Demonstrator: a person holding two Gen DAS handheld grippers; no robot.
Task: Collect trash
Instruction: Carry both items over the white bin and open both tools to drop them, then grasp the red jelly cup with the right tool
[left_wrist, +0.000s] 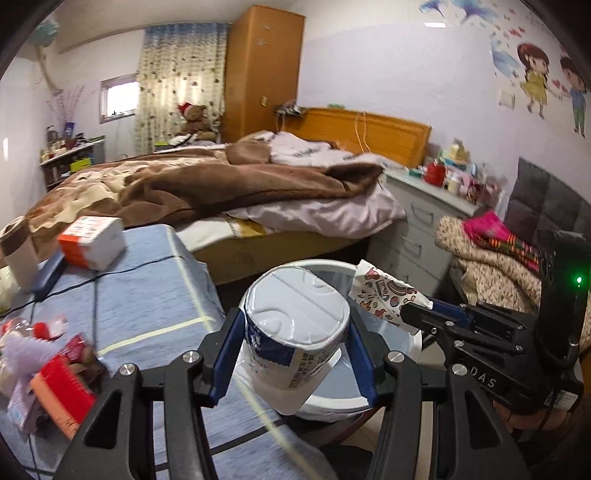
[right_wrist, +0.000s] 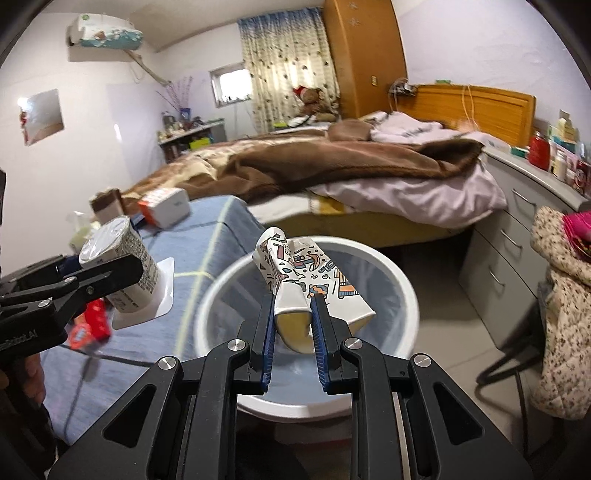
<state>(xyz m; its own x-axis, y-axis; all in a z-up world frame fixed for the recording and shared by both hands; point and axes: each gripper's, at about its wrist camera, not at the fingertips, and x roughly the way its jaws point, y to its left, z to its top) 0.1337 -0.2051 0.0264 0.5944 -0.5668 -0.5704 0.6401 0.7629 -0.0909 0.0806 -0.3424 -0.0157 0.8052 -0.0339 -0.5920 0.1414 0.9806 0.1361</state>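
Note:
My left gripper (left_wrist: 295, 328) is shut on a white and blue plastic cup (left_wrist: 295, 332), held upside down over the rim of the white trash bin (left_wrist: 413, 343). The cup (right_wrist: 122, 266) and left gripper (right_wrist: 107, 273) also show at the left of the right wrist view. My right gripper (right_wrist: 293, 310) is shut on a crumpled patterned paper carton (right_wrist: 306, 280), held above the open bin (right_wrist: 402, 295). The carton (left_wrist: 380, 295) and right gripper (left_wrist: 417, 306) show in the left wrist view, to the right of the cup.
A table with a blue cloth (left_wrist: 147, 295) stands left of the bin, with red wrappers (left_wrist: 55, 369), a white and orange box (left_wrist: 92, 240) and a cable. A bed (left_wrist: 221, 184), grey drawers (left_wrist: 410, 229) and a chair with clothes (right_wrist: 561, 332) surround the bin.

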